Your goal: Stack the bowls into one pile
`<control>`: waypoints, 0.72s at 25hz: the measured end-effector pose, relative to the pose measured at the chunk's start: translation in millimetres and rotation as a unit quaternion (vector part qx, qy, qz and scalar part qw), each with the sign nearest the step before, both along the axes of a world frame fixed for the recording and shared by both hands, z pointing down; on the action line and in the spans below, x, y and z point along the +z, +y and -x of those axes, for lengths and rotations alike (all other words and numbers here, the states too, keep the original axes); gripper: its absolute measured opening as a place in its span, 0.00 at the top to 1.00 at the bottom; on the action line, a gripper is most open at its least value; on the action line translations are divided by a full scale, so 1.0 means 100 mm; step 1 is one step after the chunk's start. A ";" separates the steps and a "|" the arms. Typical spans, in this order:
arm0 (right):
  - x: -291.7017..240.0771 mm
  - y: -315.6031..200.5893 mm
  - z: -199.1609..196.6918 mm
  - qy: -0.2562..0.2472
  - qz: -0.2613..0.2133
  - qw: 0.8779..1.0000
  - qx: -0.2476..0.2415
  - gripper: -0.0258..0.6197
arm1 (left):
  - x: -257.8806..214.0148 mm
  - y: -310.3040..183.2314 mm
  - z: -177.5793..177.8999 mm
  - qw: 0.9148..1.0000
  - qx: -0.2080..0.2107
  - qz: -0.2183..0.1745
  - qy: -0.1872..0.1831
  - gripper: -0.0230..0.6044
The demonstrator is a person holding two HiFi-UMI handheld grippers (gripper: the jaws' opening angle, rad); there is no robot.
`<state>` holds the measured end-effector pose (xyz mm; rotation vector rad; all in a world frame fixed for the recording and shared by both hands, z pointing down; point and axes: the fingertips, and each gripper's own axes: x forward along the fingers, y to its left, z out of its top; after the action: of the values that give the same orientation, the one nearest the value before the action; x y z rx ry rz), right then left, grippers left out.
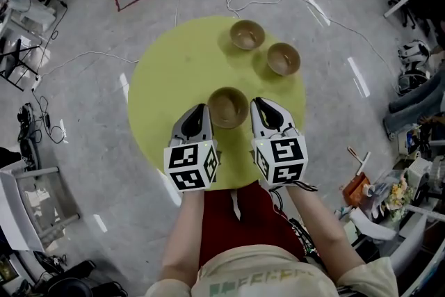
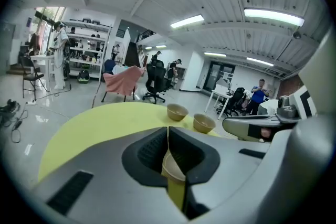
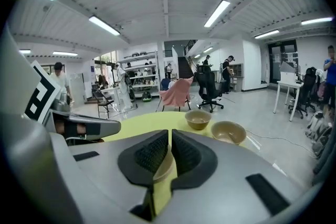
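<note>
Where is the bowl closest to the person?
The nearest bowl sits, in the head view, at the near side of the yellow table, between the left gripper and the right gripper; the two other bowls lie farther to the right.

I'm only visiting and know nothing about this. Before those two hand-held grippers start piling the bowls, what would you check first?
1. Nearest bowl, far bowl and right-hand bowl upright and apart on the yellow table: ok.
2. Bowls empty: ok.
3. Left hand-held gripper jaws apart, ready to grasp: not ok, they are together.
4. Right hand-held gripper jaws apart: not ok, they are together.
5. Nearest bowl between both grippers, within reach: ok.
</note>
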<state>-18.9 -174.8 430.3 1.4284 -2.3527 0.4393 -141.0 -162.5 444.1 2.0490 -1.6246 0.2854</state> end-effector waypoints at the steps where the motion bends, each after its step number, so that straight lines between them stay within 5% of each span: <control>1: -0.07 0.02 -0.02 -0.006 -0.005 1.000 0.000 0.89 | -0.06 0.02 0.00 1.000 -0.003 -0.009 -0.002 0.92; 18: -0.93 0.51 -0.32 -0.093 -0.074 0.992 -0.050 0.91 | -0.89 0.61 -0.07 0.992 -0.045 -0.116 -0.027 0.93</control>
<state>12.8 -123.4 337.2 1.3776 -2.6417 0.3927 -133.9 -101.3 355.2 2.1441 -1.8533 0.1237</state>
